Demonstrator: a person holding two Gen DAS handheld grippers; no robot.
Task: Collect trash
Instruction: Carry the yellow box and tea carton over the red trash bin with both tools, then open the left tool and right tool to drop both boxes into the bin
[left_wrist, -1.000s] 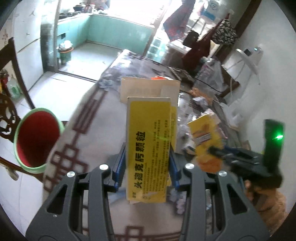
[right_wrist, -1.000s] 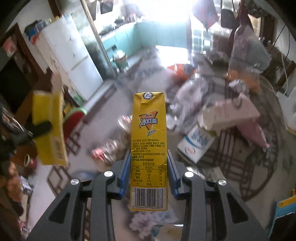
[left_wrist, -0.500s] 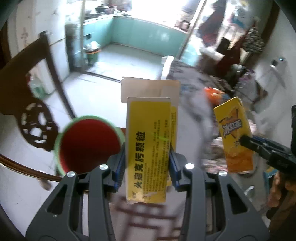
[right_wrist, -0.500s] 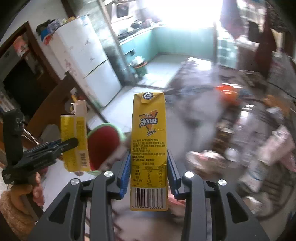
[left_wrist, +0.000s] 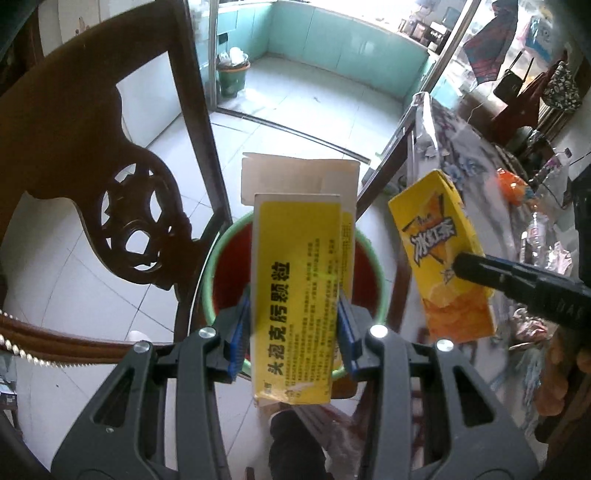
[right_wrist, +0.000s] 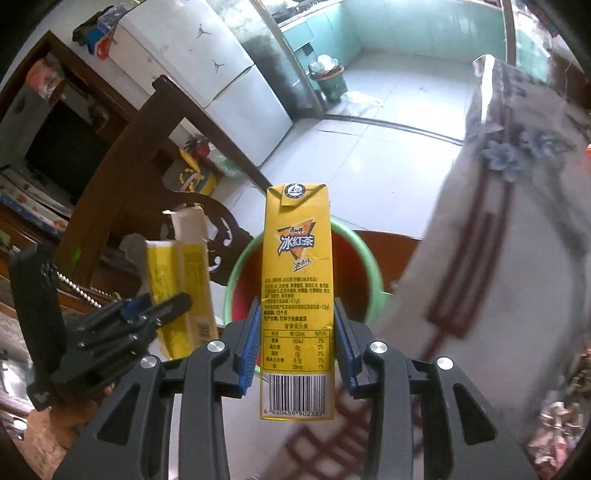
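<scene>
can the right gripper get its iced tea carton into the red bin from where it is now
Probably yes. The right gripper holds the iced tea carton right over the red bin, whose mouth is open. Its fingers have just been opening with the carton between them. The left gripper's medicine box sits off to the side.

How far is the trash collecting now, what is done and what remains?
Done: both pieces are off the table, above the red bin. In hand: left tongs grip the yellow box; right tongs have just been opening, tea carton between them. Left: drop both, then clear the litter there.
</scene>
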